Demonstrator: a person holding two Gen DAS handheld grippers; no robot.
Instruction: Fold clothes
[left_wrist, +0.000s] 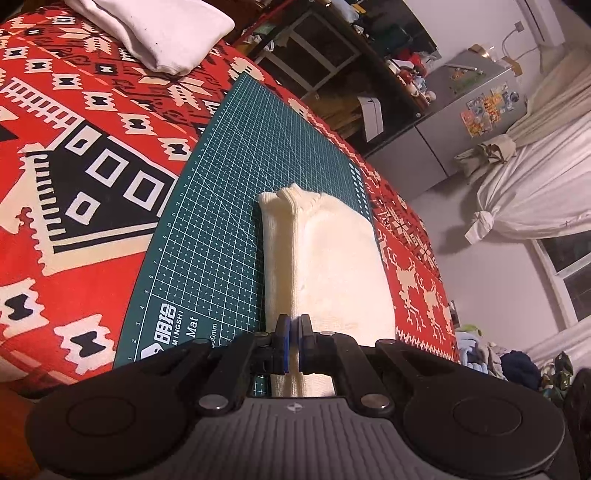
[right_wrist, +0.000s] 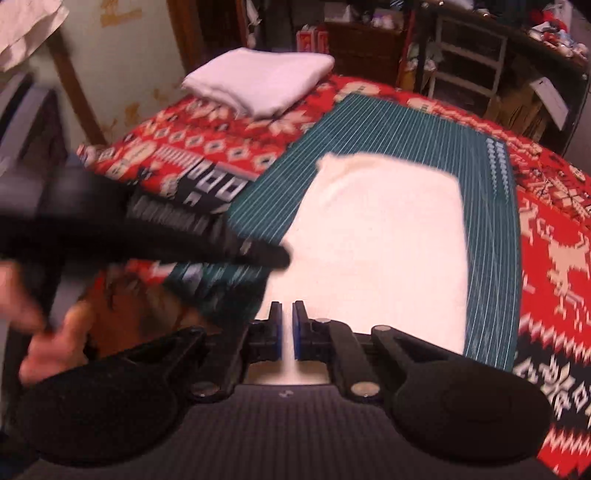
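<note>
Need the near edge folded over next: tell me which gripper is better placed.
Hard to separate: left gripper and right gripper both pinch the sweater's near edge. Left view is sharper, right blurred, so left marginally.

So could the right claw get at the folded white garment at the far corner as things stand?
Probably not right away: the right claw is shut on the cream sweater, and the white garment lies well beyond. Nothing blocks the path once it lets go.

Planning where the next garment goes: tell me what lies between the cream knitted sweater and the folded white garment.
Bare green cutting mat, then red patterned blanket; nothing else separates cream knitted sweater and folded white garment. Both views show it.
</note>
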